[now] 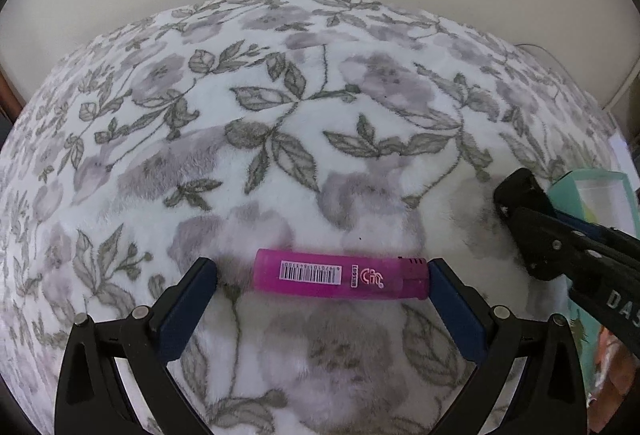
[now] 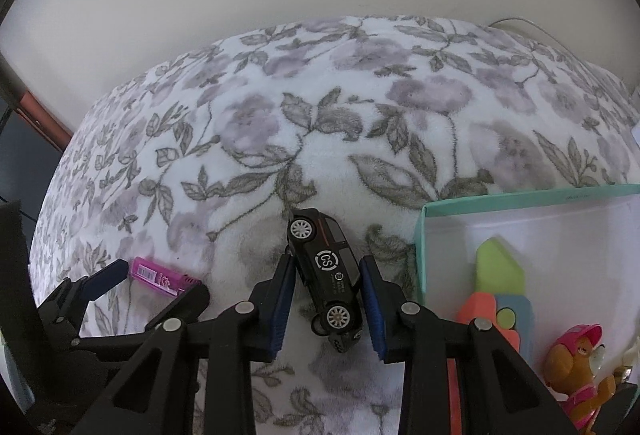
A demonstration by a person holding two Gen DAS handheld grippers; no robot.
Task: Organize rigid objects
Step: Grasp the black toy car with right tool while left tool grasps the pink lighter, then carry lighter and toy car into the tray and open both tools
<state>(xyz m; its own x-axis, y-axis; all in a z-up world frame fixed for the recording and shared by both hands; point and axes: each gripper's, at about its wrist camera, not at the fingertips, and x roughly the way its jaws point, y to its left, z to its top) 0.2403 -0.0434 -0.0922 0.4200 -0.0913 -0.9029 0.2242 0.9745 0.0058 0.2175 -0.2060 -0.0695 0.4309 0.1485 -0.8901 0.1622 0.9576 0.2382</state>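
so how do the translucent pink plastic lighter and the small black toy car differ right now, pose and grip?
The translucent pink plastic lighter lies flat, crosswise between the left gripper fingers, only the right pad touching; the small black toy car is on its side, lengthwise, wheels showing. The lighter sits loose in open jaws; the right gripper is shut on the car. Both rest on the floral fleece blanket, outside the teal box.

1. The right gripper (image 2: 328,305) has its jaws closed on a black toy car (image 2: 329,273) above the floral blanket (image 2: 360,115).
2. A teal box (image 2: 520,201) at right holds a toy pup figure (image 2: 580,367).
3. A pink lighter (image 2: 160,275) lies at left.
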